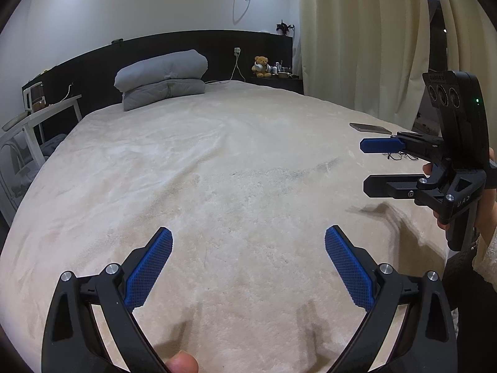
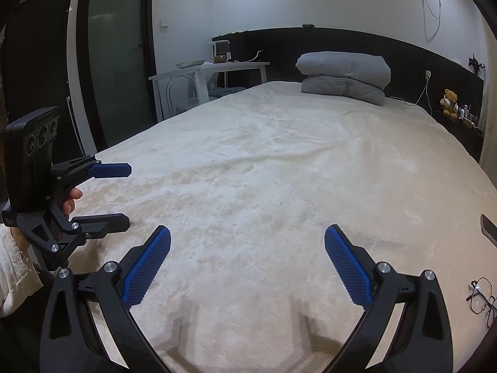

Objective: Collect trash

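Both views look across a bed covered by a cream fleece blanket (image 1: pixel 217 171) (image 2: pixel 279 171). I see no piece of trash in either view. My left gripper (image 1: pixel 248 237) hovers low over the near part of the blanket, open, with nothing between its blue pads. My right gripper (image 2: pixel 247 236) is also open and empty above the blanket. Each shows in the other's view: the right gripper (image 1: pixel 363 166) at the right edge, the left gripper (image 2: pixel 129 195) at the left edge, both held by hands.
A dark phone (image 1: pixel 369 128) (image 2: pixel 489 228) and a pair of glasses (image 1: pixel 400 156) (image 2: pixel 481 298) lie on the bed's right side. A folded grey duvet (image 1: pixel 161 77) sits by the black headboard. White table (image 2: pixel 211 68) stands left, teddy bear (image 1: pixel 262 66) and curtain (image 1: pixel 357 46) right.
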A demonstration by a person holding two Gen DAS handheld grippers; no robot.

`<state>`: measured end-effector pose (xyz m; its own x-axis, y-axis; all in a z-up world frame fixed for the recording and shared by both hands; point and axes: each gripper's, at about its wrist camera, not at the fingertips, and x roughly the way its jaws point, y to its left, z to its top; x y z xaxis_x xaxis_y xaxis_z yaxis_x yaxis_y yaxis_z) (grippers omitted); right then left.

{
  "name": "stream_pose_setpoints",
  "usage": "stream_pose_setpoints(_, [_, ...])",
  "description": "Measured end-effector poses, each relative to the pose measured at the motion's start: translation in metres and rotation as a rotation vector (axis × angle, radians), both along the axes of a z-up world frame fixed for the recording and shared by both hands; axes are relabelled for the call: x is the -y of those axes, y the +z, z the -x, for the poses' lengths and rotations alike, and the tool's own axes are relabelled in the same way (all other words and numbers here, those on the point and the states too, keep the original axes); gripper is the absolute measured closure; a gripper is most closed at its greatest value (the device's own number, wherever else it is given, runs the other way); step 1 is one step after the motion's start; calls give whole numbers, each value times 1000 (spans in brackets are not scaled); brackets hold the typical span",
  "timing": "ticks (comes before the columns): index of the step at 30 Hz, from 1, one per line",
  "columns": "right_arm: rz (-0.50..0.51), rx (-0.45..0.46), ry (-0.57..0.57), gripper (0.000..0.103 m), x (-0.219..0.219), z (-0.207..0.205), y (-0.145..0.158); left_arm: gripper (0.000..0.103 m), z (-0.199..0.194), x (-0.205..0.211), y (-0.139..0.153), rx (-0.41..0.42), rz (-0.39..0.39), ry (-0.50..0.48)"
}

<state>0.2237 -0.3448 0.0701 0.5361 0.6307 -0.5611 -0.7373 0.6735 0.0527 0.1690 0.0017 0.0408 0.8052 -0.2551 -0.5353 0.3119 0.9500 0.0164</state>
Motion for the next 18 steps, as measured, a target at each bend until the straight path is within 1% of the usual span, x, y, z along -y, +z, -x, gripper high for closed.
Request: stream_pose_setpoints(18, [-3, -5, -2, 5, 2, 1, 2, 6, 0, 2, -4, -10, -19, -5])
